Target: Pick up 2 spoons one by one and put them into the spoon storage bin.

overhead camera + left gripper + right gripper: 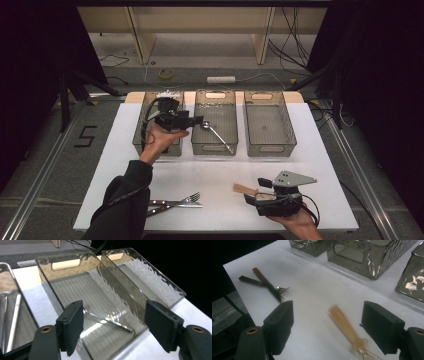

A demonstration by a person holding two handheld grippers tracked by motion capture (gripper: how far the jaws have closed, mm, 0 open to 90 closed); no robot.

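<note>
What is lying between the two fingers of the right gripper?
In the right gripper view, an orange-handled utensil lies on the white table between the open right gripper fingers, untouched.

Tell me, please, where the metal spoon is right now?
In the high view, the metal spoon lies inside the middle bin, just right of the open left claw.

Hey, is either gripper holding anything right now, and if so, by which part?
Nothing is held. The left gripper is open above the middle bin, where a spoon lies. The right gripper is open around the amber handle, pads apart from it.
</note>
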